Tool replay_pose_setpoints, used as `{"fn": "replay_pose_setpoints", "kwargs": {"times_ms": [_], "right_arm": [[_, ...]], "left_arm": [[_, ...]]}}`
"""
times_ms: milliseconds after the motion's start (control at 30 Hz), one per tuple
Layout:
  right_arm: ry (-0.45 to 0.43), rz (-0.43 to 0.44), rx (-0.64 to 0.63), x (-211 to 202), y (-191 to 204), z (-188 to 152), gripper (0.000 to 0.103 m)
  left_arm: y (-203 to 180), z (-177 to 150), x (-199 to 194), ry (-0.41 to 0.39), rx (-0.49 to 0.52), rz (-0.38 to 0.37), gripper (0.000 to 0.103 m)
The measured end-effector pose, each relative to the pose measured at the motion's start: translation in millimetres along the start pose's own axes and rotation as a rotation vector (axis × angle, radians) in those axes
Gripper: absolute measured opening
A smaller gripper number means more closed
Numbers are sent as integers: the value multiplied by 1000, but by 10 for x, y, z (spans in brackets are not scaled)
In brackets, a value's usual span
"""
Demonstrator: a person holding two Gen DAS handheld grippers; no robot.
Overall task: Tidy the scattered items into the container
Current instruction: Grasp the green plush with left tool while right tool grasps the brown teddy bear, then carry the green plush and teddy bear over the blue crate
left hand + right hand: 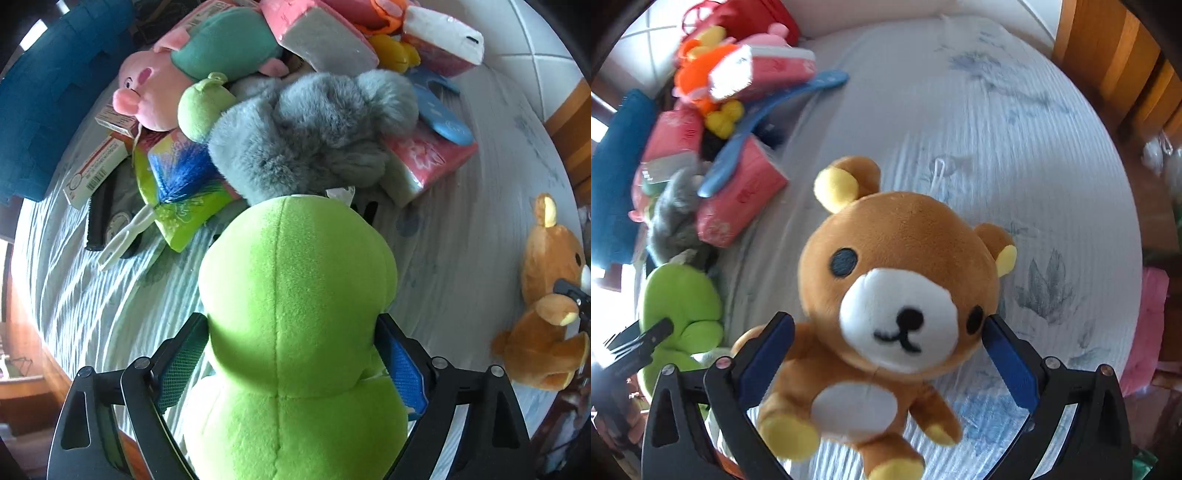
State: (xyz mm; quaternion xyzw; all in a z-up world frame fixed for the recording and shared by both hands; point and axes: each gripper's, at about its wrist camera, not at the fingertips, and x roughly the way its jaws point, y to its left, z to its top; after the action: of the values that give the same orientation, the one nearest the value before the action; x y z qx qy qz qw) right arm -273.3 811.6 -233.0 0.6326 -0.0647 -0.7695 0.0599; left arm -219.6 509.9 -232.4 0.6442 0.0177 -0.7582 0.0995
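Left hand-held gripper point(295, 369) has its pads squeezed on a green plush point(295, 295), with the grey plush point(310, 136) and toy pile just ahead. Right hand-held gripper point(890, 354) sits wide around the brown bear point(897, 288) over the bed point(1015, 147); can't tell if it's actually pinching.

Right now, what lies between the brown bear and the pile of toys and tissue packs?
Only bare bedsheet. In the right wrist view, nothing sits between the brown bear and the pile.
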Motion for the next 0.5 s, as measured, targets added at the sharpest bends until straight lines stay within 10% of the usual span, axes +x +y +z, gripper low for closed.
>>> {"fn": "replay_pose_setpoints", "kwargs": {"times_ms": [500], "right_arm": [[54,82,195,253,-186,-71,103]], "left_arm": [[2,78,136,4,3,-10,98]]}}
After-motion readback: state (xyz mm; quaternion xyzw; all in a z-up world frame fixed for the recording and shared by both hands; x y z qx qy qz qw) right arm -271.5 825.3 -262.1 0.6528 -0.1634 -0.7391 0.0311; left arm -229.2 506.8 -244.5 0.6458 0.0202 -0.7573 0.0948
